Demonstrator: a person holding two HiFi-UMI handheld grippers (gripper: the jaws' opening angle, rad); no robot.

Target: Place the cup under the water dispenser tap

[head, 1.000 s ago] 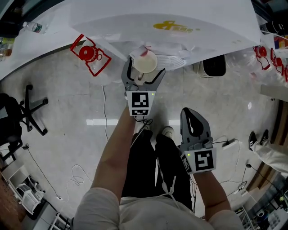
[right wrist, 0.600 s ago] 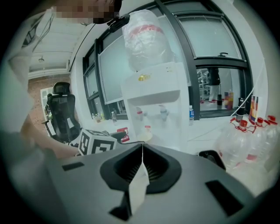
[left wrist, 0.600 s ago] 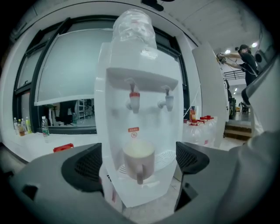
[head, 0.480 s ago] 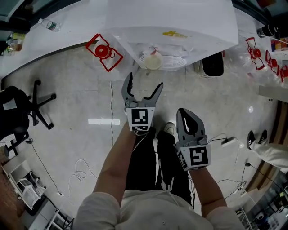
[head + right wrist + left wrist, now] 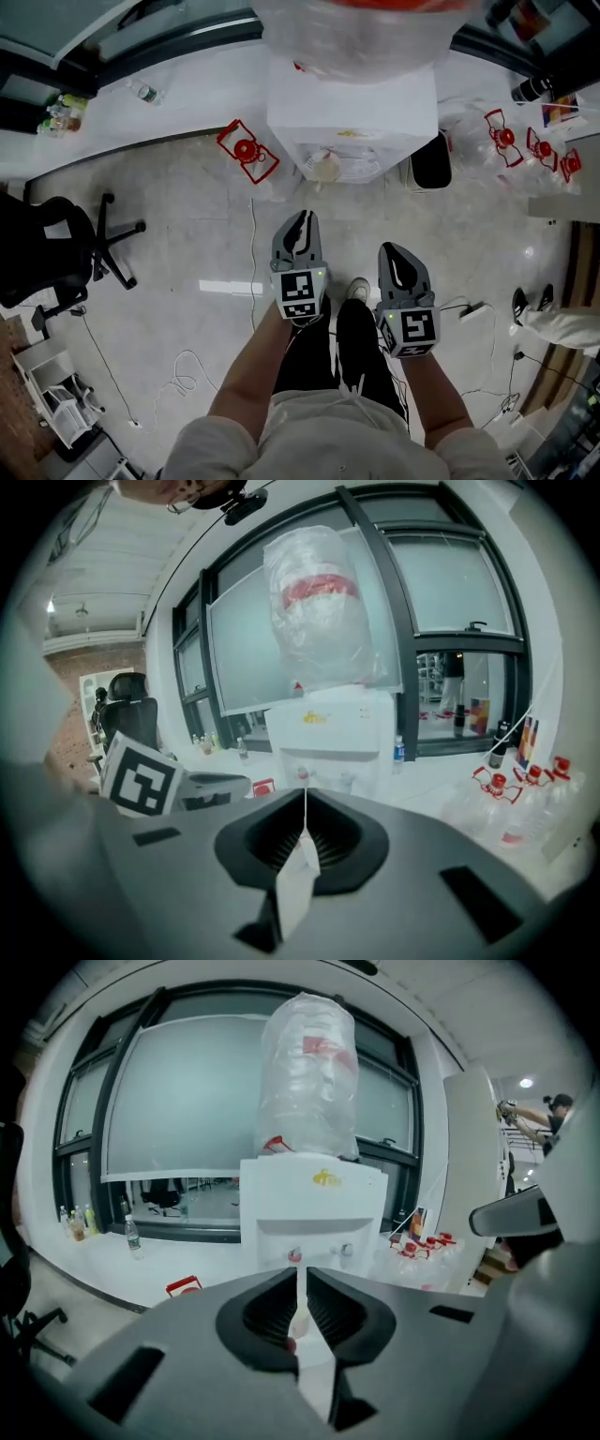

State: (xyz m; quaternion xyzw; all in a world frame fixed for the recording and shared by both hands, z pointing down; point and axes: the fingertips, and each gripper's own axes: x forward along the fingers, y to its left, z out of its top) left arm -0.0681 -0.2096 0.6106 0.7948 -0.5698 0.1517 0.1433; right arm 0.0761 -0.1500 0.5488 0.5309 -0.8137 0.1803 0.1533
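The pale cup [image 5: 325, 167] stands on the drip tray of the white water dispenser [image 5: 352, 112], below its taps [image 5: 295, 1256]. My left gripper [image 5: 300, 217] is well back from the cup, over the floor. Its jaws are closing to a thin slit, with nothing between them. In the left gripper view, the left gripper [image 5: 302, 1274] points at the dispenser [image 5: 314, 1206] front. Beside it, my right gripper [image 5: 395, 249] is shut and empty. The right gripper view shows the right gripper [image 5: 304, 794] facing the dispenser [image 5: 328, 728] with its wrapped bottle on top.
A red-framed object [image 5: 247, 150] lies on the floor left of the dispenser, and a black bin [image 5: 431, 159] stands to its right. A black office chair [image 5: 56, 253] is far left. Cables [image 5: 178, 370] trail on the floor, and red-capped bottles [image 5: 525, 145] cluster at the right.
The left gripper let go of the cup, drew back from the dispenser and its wide jaws came together. The right gripper also lifted. The cup stays on the drip tray.
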